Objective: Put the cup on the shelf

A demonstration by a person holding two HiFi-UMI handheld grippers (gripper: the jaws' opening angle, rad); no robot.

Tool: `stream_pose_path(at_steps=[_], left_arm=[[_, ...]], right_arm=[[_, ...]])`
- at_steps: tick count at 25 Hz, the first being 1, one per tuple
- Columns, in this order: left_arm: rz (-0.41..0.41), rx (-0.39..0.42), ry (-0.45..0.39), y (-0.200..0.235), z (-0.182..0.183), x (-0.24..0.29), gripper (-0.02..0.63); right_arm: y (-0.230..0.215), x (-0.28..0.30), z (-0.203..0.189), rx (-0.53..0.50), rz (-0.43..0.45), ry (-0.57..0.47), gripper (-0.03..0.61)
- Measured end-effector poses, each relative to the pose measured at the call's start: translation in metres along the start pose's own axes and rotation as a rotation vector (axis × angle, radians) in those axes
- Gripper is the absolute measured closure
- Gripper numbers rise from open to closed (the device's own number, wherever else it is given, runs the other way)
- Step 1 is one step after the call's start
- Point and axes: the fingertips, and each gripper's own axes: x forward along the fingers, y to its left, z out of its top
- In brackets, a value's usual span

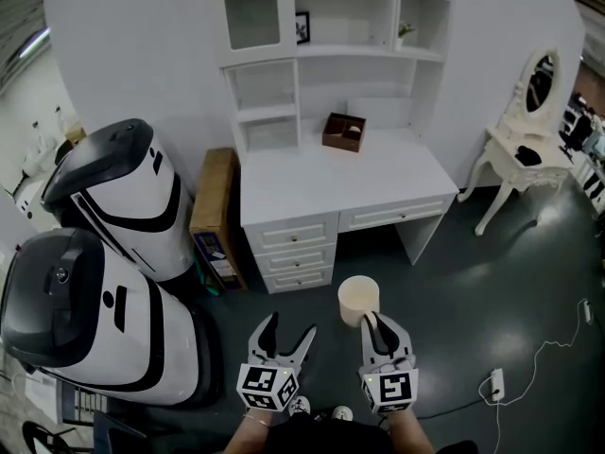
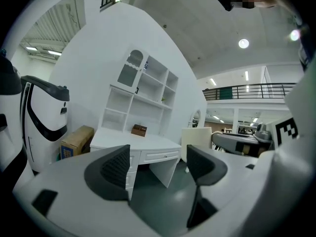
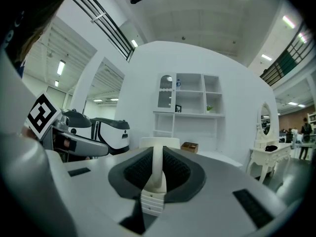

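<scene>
The right gripper (image 1: 375, 322) pinches the wall of the cream cup (image 1: 358, 300), which hangs over the floor in front of the white surface (image 1: 312, 183). The left gripper (image 1: 288, 334) is spread and empty. Keep the pinch firm and the cup level, lifting it to the shelf (image 1: 326, 55) above that surface.

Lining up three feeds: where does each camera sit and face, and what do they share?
Head view: on the head, steeply down at desk and floor; both grippers show.
Left gripper view: on left gripper, toward desk, over open empty jaws.
Right gripper view: on right gripper, toward shelves, over jaws shut on the cup.
All share desk and brown box.
</scene>
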Motion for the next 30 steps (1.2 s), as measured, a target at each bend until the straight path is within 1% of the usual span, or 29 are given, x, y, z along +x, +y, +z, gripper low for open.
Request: stream_pose_path(at_steps=[10, 16, 21, 26, 30], left_arm=[[-0.009, 0.028, 0.018, 0.055, 0.006, -0.006, 0.272], [0.012, 0.013, 0.025, 0.08, 0.004, -0.009, 0.272], [0.03, 0.006, 0.022, 0.094, 0.003, 0.009, 0.272], [0.081, -0.015, 0.014, 0.112, 0.007, 0.042, 0.272], [0.129, -0.05, 0.013, 0.131, 0.013, 0.082, 0.272]], right_arm=[[0.026, 0.037, 0.02, 0.003, -0.048, -0.056, 0.522], [0.037, 0.055, 0.026, 0.006, -0.038, -0.065, 0.522], [0.033, 0.086, 0.026, 0.004, -0.009, -0.081, 0.522], [0.021, 0.132, 0.024, -0.002, 0.052, -0.088, 0.522], [0.003, 0.178, 0.021, 0.001, 0.107, -0.089, 0.522]])
